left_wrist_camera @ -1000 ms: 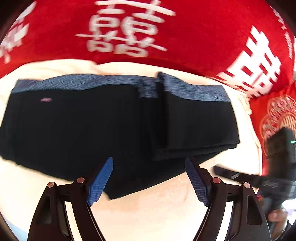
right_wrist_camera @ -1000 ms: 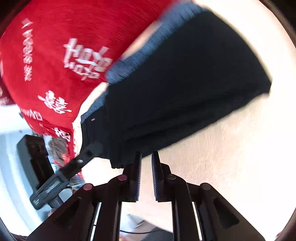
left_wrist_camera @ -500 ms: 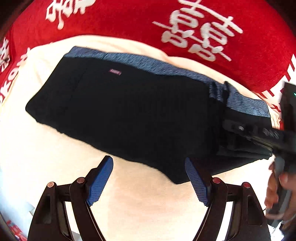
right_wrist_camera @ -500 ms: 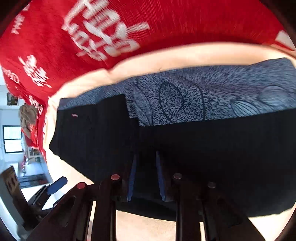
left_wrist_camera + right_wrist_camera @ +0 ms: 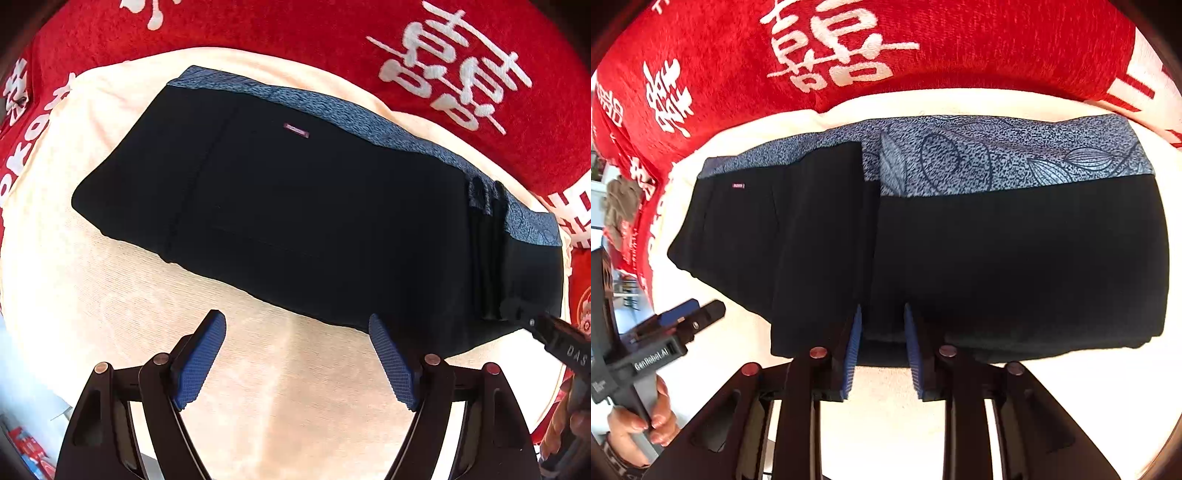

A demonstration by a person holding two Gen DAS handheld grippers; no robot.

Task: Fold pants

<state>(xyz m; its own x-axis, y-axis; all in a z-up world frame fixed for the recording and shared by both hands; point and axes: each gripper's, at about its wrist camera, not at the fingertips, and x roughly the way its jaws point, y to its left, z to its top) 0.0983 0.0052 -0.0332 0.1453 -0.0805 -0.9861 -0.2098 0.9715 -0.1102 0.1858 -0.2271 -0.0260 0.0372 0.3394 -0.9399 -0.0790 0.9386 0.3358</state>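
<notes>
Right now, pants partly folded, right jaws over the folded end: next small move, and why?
Probably lift the right gripper clear. Its jaws have just been opening and stand slack around the near edge of the pants, whose folded end lies flat. The left gripper hangs open over the cream cloth.

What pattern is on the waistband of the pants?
The waistband is speckled blue-grey with dark outlined leaf shapes; the pants are otherwise black. Best seen from the right wrist.

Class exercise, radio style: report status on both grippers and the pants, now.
Left gripper open, empty, over cream cloth. Right gripper jaws just opening, near edge of the folded black pants between them. Nothing in the way.
</notes>
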